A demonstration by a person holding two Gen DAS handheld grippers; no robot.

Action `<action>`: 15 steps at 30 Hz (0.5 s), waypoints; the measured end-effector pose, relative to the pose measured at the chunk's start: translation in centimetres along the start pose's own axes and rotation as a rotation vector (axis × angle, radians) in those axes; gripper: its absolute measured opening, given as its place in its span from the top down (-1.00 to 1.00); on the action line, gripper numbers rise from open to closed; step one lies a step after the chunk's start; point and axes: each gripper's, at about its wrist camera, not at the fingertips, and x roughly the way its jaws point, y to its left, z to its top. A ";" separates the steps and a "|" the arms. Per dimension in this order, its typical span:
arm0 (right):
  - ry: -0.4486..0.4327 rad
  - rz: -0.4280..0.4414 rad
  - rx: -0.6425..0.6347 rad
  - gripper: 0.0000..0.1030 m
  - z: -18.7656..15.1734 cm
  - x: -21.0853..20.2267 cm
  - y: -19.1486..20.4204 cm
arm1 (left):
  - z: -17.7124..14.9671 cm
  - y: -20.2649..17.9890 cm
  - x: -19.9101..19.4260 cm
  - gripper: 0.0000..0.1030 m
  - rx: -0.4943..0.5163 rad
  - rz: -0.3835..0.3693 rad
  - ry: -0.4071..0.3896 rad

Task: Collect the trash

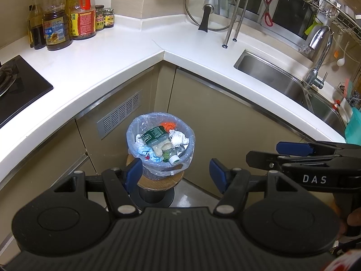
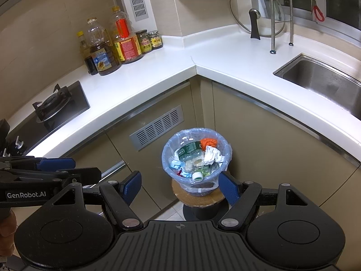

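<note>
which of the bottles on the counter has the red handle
The big clear oil bottle with the red-and-yellow label, standing just left of the two small jars. The other large bottle has a clear handle and blue label; the slim dark one has a yellow cap.

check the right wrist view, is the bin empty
No, the lined trash bin is nearly full, with a plastic bottle, crumpled white paper and something orange piled inside it.

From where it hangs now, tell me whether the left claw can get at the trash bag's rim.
Probably yes. The left claw is open and empty above the bin bag on its stool, with nothing between them. The right claw hangs alongside, clear of that path.
</note>
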 end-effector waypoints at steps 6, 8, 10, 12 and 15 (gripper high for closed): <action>0.000 0.000 0.000 -0.46 0.0 0.0 0.0 | 0.0 -0.2 0.0 -0.23 0.000 0.001 -0.002; 0.000 0.000 0.000 -0.46 0.0 0.0 0.0 | 0.0 -0.3 0.1 -0.23 -0.001 0.001 -0.003; 0.000 0.000 0.000 -0.46 0.0 0.0 0.0 | 0.0 -0.3 0.0 -0.23 -0.001 0.001 -0.002; 0.000 0.000 0.000 -0.46 0.1 0.0 0.0 | 0.0 -0.3 0.0 -0.23 -0.001 0.001 -0.003; 0.000 0.000 0.000 -0.46 0.1 0.0 0.0 | 0.0 -0.4 0.0 -0.23 0.000 0.001 -0.004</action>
